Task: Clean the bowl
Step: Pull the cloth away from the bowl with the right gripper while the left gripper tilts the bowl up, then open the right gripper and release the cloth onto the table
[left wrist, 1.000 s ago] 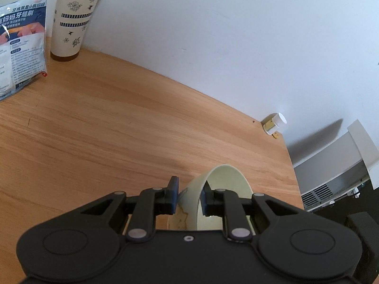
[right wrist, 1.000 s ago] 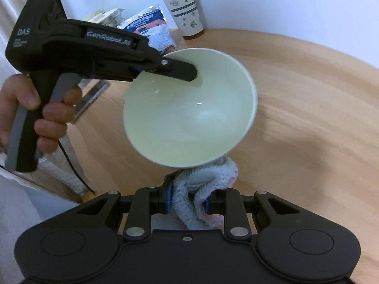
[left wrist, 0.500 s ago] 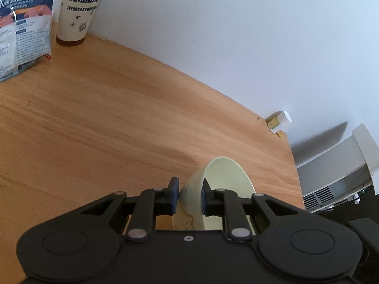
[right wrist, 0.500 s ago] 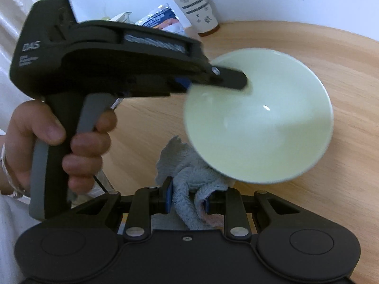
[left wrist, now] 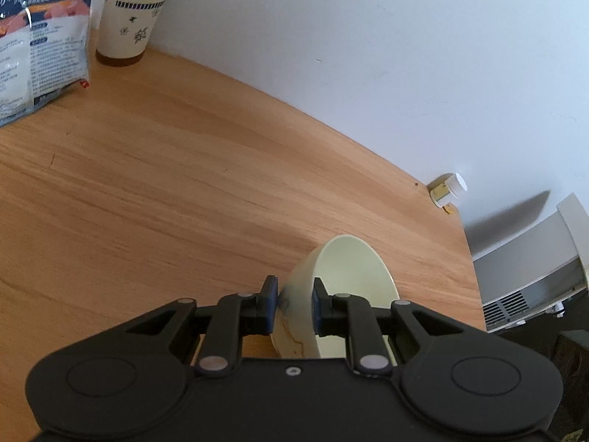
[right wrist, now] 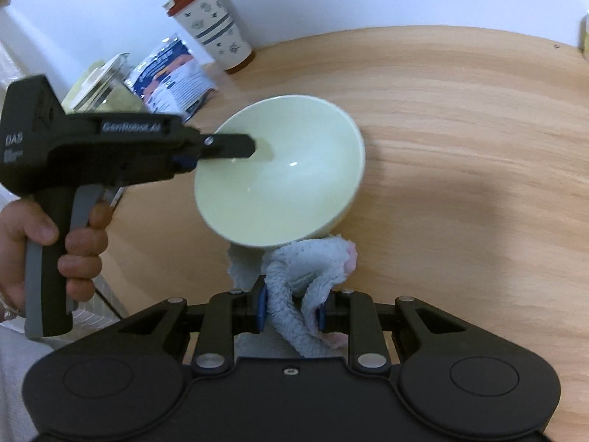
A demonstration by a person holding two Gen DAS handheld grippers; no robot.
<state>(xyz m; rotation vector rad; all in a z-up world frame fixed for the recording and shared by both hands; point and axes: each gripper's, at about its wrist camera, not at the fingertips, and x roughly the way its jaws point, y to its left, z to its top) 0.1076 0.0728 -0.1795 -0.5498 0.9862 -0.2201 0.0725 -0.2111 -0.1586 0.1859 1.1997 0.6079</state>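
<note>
Over table, bowl re-tilted (cloth lower)

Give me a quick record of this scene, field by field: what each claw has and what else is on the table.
left claw: shut on rim of pale green bowl, tilted, opening toward right camera
right claw: shut on grey-blue cloth, just below the bowl
table: wooden
background: patterned cup, red lid; blue-white packet; glass jar
</note>
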